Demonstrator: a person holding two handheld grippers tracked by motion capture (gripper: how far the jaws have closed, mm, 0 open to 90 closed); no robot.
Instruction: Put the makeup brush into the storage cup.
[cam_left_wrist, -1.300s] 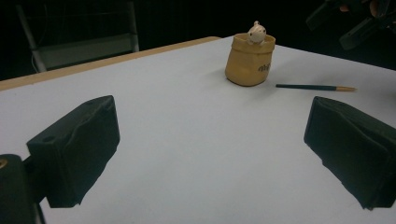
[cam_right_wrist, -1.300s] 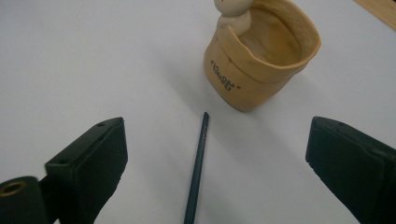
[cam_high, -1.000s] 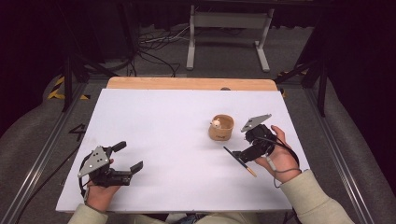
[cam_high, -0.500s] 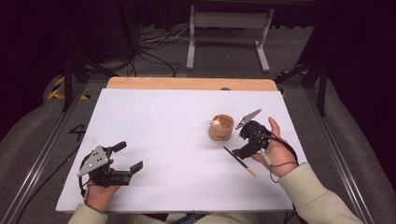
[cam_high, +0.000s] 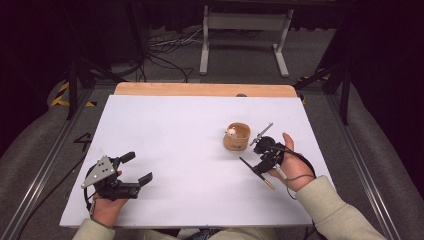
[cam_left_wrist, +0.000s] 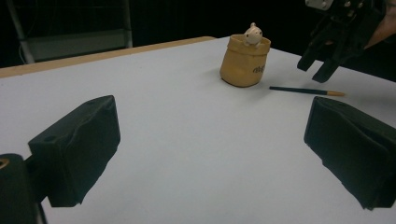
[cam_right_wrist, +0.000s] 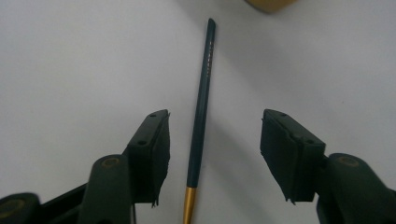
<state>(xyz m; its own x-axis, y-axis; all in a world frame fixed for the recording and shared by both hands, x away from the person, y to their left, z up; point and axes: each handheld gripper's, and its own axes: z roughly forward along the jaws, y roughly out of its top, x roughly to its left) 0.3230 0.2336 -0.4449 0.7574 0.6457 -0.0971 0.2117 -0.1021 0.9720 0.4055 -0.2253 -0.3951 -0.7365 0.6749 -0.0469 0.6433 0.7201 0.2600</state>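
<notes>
since the earlier picture our right hand (cam_high: 292, 165) has tipped its gripper down over the pencil, and our left hand (cam_high: 107, 207) has stayed where it was.

we see a big white table (cam_high: 190, 150) with a strip of wood (cam_high: 205, 89) along its far edge. beyond the table is dark floor with cables (cam_high: 165, 47) and a grey metal stand (cam_high: 243, 30).

our left gripper (cam_high: 136, 168) rests near the front left corner of the table. its jaws are spread wide apart and hold nothing. from the left gripper view we look across bare table between them.

our right gripper (cam_high: 260, 162) is at the right side of the table, pointing down. its jaws are apart too, released, one on each side of the pencil, and they do not touch it.

just left of that gripper stands a small tan pot (cam_high: 236, 137) shaped like a little bag. it is upright, with a tiny white toy animal (cam_left_wrist: 252, 33) peeking over its rim.

the pencil (cam_right_wrist: 201, 109) is thin and dark green with a gold end. it lies flat on the table, near the pot but not touching it, with the gold end toward us.
</notes>
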